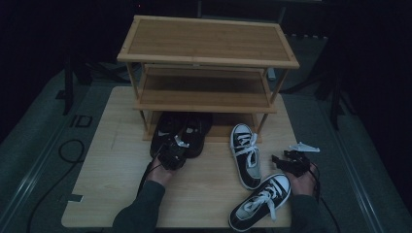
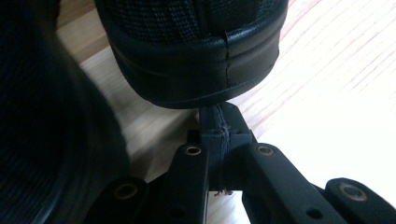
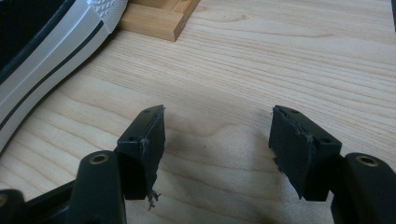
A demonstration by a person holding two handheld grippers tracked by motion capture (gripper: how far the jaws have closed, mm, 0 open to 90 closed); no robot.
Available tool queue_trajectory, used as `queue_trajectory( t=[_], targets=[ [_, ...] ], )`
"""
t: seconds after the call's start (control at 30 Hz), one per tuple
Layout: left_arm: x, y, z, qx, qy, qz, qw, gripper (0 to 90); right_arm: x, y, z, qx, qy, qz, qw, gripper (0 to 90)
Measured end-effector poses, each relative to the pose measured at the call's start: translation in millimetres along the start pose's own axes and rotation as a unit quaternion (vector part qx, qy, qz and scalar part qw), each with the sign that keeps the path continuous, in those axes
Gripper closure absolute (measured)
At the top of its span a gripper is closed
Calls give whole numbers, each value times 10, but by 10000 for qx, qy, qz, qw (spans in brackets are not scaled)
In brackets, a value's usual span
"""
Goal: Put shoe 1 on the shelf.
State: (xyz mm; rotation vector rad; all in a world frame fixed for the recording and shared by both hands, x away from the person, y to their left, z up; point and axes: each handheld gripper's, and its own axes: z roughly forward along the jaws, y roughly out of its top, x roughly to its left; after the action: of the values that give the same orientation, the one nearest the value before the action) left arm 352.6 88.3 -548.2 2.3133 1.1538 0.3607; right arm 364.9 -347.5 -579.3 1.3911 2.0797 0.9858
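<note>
Item: black shoe (image 1: 195, 132), desk centre, toe under bottom shelf of rack (image 1: 208, 58); left hand-held gripper (image 1: 171, 156) clenched on its heel tab. Right hand-held gripper (image 3: 217, 149) released, idle nr white-laced shoes (image 1: 247, 160). Method: keep pinch firm, slide shoe straight w/o nudging its pair.

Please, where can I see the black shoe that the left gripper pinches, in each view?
High view: black shoe at centre, before the rack, left gripper at its heel.
Left gripper view: its heel at top centre, above the shut jaws.
Right gripper view: look for the white-soled sneaker, top left.
Shared landmark: pale wooden table.
</note>
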Motion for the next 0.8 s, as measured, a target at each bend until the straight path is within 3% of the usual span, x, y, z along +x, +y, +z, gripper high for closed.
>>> queue_trajectory(
  t=[0.33,0.8],
  targets=[
    [-96,181,99,-17,-55,161,9999,900,0,0,-1,4,5,11,10000,356],
    [-59,308,156,12,76,148,9999,900,-1,1,0,2,9,14,10000,355]
  ],
)
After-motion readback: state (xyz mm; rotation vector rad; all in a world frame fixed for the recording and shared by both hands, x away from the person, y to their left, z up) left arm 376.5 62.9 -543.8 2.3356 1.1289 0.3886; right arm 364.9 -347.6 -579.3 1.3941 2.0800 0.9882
